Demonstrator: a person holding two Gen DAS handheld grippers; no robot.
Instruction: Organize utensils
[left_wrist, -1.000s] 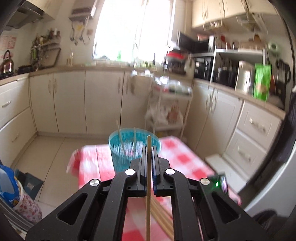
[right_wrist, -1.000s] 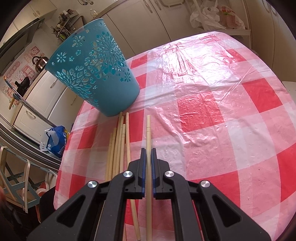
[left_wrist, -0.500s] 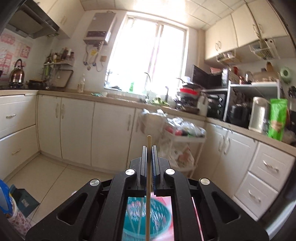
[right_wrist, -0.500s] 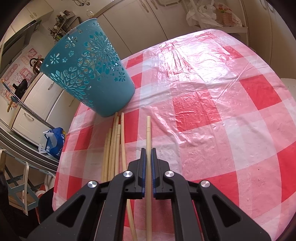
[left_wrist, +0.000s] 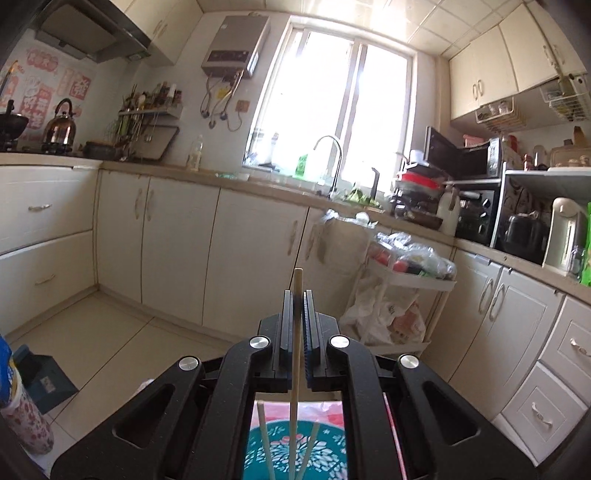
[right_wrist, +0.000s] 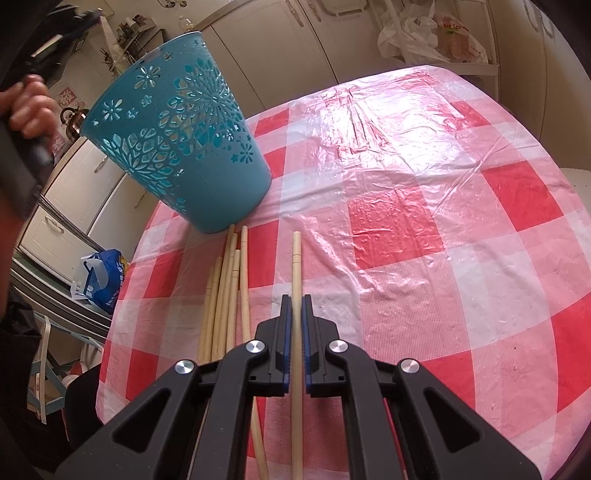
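Gripping a wooden chopstick, the left gripper points almost level across a kitchen, its jaws closed on the stick. The stick runs down between the jaws, and its lower end hangs over the open top of a teal basket seen at the bottom edge of the left wrist view. Two more chopsticks already lean inside that basket. Beyond are cream cabinets, a bright window and a sink tap.

In the right wrist view, the right gripper tilts down at a bench covered by a red and white checked cloth. Its jaws are closed on a second chopstick, whose far end lies along the cloth. Just left of it lies a loose bundle of chopsticks, their far tips close to the foot of the basket. The basket stands at the far left of the bench, its wall cut with flower patterns. At the far left edge, a hand grips a dark handle above the basket.
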